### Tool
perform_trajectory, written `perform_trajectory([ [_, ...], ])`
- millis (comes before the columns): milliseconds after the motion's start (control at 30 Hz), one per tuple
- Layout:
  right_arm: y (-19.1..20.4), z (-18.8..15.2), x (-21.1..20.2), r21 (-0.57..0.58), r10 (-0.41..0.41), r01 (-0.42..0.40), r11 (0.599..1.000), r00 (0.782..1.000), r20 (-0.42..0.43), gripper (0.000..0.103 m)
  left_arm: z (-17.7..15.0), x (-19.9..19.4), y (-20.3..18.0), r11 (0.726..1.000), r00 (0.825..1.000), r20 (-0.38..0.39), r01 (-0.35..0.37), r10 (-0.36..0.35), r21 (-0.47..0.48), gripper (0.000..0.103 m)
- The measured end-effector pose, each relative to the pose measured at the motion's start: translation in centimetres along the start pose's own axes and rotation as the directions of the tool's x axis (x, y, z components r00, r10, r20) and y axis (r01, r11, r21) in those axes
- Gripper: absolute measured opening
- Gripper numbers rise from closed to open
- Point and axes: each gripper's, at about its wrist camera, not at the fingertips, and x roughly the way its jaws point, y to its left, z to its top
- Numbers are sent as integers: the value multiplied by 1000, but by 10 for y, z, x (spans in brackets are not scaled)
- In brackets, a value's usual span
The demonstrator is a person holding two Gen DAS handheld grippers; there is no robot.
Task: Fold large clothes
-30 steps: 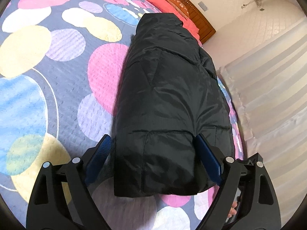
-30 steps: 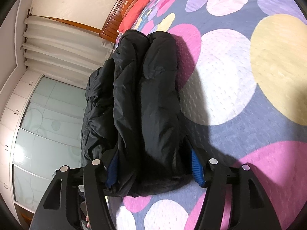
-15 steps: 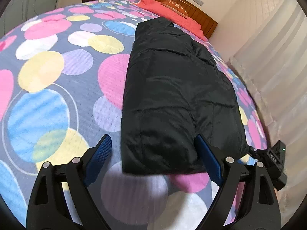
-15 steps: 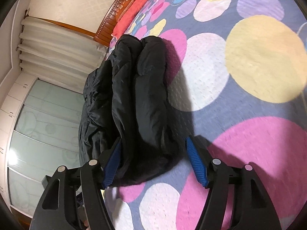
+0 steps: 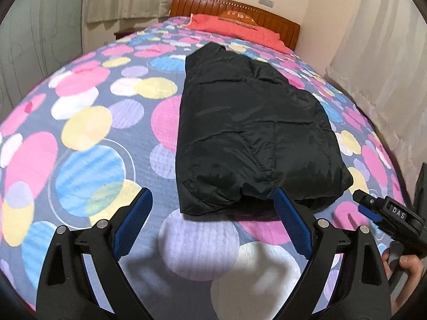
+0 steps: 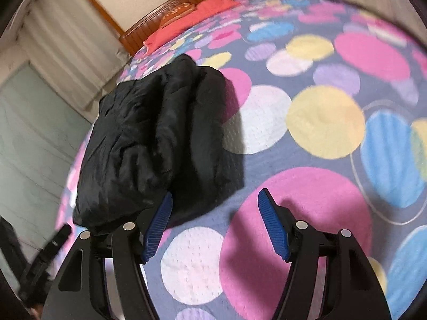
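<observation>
Black jacket (image 5: pixel 248 133) lies folded into a long bundle on the spotted bedspread (image 5: pixel 88 138), its near end just beyond both grippers. Left gripper (image 5: pixel 213 213) stands wide, nothing between its pads. Right gripper (image 6: pixel 214 221) likewise wide and empty, jacket off its left pad. Beyond the jacket: red pillow (image 5: pixel 234 26), wooden headboard (image 5: pixel 213 2).

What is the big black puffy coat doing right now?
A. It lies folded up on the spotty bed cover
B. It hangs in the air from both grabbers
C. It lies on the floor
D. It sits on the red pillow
A: the black coat rests as a folded bundle on the spotty bed cover, with the left gripper and right gripper both open and empty in front of it.
</observation>
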Motion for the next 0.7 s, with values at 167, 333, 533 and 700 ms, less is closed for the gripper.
perform_trajectory([
  [167, 36, -3, -20, -132, -82, 91, 987, 994, 72, 74, 1, -19, -5, 999, 998, 41, -38, 38, 4, 92],
  [333, 65, -2, -38, -211, -129, 155, 965, 983, 130, 75, 4, -39, -14, 997, 995, 70, -72, 71, 21, 93],
  [533, 88, 2, -64, -244, -147, 190, 951, 972, 185, 78, 14, -68, -23, 997, 992, 111, -71, 66, 41, 93],
  [700, 103, 1, -88, -281, -143, 207, 937, 962, 232, 78, 20, -87, -33, 997, 989, 139, -53, 46, 51, 93],
])
